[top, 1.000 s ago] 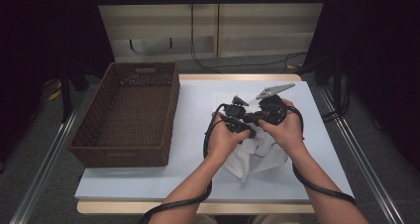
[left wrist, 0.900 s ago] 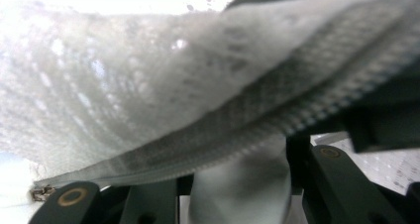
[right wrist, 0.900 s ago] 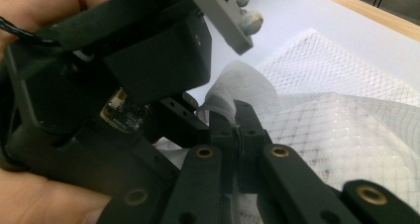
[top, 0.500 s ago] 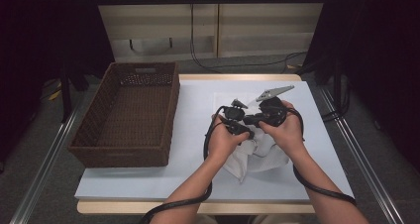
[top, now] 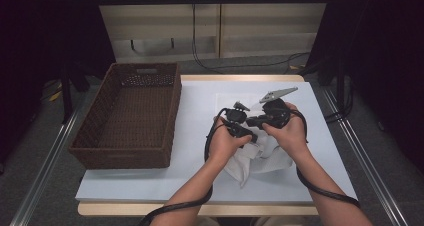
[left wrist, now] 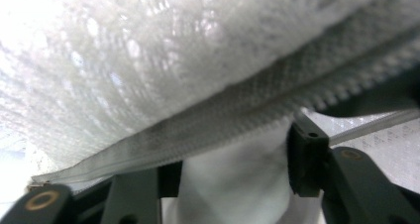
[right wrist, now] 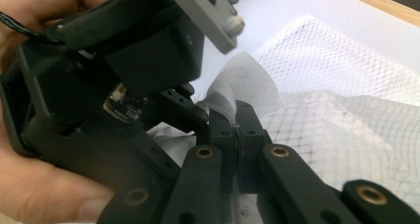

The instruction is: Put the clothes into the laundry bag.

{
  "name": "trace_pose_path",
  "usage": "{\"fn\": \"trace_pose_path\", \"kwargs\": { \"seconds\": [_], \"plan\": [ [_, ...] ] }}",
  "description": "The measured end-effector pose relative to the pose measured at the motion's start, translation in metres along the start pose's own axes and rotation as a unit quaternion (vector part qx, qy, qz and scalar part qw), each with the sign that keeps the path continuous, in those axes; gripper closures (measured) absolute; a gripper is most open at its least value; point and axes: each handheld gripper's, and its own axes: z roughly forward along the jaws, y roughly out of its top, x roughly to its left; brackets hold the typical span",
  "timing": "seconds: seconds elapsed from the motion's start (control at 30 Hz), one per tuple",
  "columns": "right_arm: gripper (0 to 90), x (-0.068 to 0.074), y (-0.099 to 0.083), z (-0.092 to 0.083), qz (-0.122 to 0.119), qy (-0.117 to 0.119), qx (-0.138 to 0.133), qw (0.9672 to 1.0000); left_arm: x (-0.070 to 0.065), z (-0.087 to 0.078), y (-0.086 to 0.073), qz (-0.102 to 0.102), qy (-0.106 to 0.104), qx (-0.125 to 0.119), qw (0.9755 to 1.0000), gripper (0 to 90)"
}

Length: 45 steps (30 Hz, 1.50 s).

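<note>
Both hands sit almost where they were a second ago, at about 3 o'clock from the basket [top: 127,117], but the left gripper [top: 248,134] has just been opening its jaws. Its own view shows those jaws standing apart on either side of white cloth under the zipper [left wrist: 247,110] of the mesh bag [top: 260,156], the pads not pressing on it.

Seen along its own jaws, the right gripper [right wrist: 236,130] is clamped tight on a fold of the bag's netting [right wrist: 317,110], its 2 fingers [right wrist: 220,127] meeting with the fabric pinched between them. The left gripper's body fills the 10 o'clock part of that view, touching the same bunch of cloth.

From above, the bag lies crumpled on the white worktop [top: 200,101], under and toward 6 o'clock of the 2 grippers, which are close together. The basket stands at the worktop's 9 o'clock side, well apart from the bag.
</note>
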Motion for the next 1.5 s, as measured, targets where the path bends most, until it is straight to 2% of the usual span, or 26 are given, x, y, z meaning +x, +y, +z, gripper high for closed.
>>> {"fn": "trace_pose_path", "kwargs": {
  "seconds": [0.07,0.1,0.17,0.23,0.27,0.3,0.37,0.4,0.47,0.57,0.67,0.73,0.9,0.93,0.97,1.0,1.13,1.17,1.27,1.33,1.5],
  "plan": [
    [89.5,0.000,0.000,0.000,0.001,-0.001,0.001,1.0000,-0.001,-0.001,0.000,0.002,-0.006,-0.001,1.0000,47.7],
    [89.5,0.000,0.000,0.000,-0.001,0.000,-0.001,1.0000,0.000,-0.002,0.001,0.012,-0.007,0.004,0.9999,47.3],
    [89.5,0.000,0.001,-0.001,0.001,-0.002,-0.001,1.0000,-0.003,-0.003,0.001,0.020,-0.005,0.007,0.9998,44.2],
    [89.5,0.000,0.001,-0.001,0.002,0.000,-0.001,1.0000,-0.006,-0.003,0.001,0.019,-0.012,0.008,0.9997,42.3],
    [89.5,-0.001,0.001,-0.002,0.002,0.000,-0.002,1.0000,-0.007,-0.004,0.001,0.018,-0.010,0.012,0.9997,39.9],
    [89.5,-0.001,0.001,-0.002,0.002,-0.002,-0.002,1.0000,-0.007,-0.005,0.001,0.029,-0.005,0.012,0.9995,38.4],
    [89.5,-0.002,0.000,-0.002,0.002,-0.002,-0.001,1.0000,-0.007,-0.007,0.000,0.033,-0.001,0.022,0.9992,34.5],
    [89.5,-0.002,-0.001,-0.002,0.004,0.001,-0.001,1.0000,-0.009,-0.006,0.000,0.025,0.001,0.014,0.9996,32.3],
    [89.5,-0.002,-0.002,-0.002,0.004,-0.005,-0.001,1.0000,-0.008,-0.009,-0.002,0.049,0.002,0.029,0.9984,27.8],
    [89.5,-0.004,-0.002,-0.003,0.003,-0.005,-0.001,1.0000,-0.009,-0.011,-0.004,0.048,-0.004,0.032,0.9983,23.8],
    [89.5,-0.005,-0.003,-0.004,0.007,-0.008,-0.001,0.9999,-0.009,-0.015,-0.007,0.057,-0.007,0.040,0.9976,20.7],
    [89.5,-0.005,-0.003,-0.004,0.006,-0.004,-0.001,1.0000,-0.008,-0.017,-0.009,0.071,-0.003,0.047,0.9964,17.9],
    [89.5,-0.005,-0.004,-0.003,0.007,-0.007,0.000,1.0000,-0.009,-0.023,-0.013,0.083,0.005,0.045,0.9956,15.2],
    [89.5,-0.005,-0.004,-0.003,0.007,-0.005,0.000,1.0000,-0.007,-0.024,-0.014,0.088,0.003,0.054,0.9947,14.4],
    [89.5,-0.005,-0.004,-0.003,0.007,-0.006,0.000,1.0000,-0.007,-0.023,-0.015,0.079,-0.002,0.049,0.9957,13.8],
    [89.5,-0.005,-0.004,-0.003,0.008,-0.004,0.001,1.0000,-0.006,-0.023,-0.016,0.078,-0.005,0.050,0.9956,13.3],
    [89.5,-0.004,-0.004,-0.002,0.006,-0.003,-0.002,1.0000,-0.004,-0.023,-0.020,0.075,0.014,0.053,0.9957,12.6],
    [89.5,-0.004,-0.004,-0.002,0.005,-0.002,-0.002,1.0000,-0.003,-0.022,-0.021,0.078,0.011,0.054,0.9955,12.5],
    [89.5,-0.004,-0.005,-0.002,0.009,-0.006,-0.002,0.9999,-0.002,-0.020,-0.024,0.068,0.007,0.052,0.9963,12.4],
    [89.5,-0.004,-0.005,-0.002,0.007,-0.004,0.000,1.0000,-0.002,-0.018,-0.027,0.076,0.008,0.055,0.9955,12.5],
    [89.5,-0.004,-0.007,-0.001,0.009,-0.004,0.000,0.9999,-0.003,-0.010,-0.033,0.079,0.009,0.061,0.9950,12.0]
  ]
}}
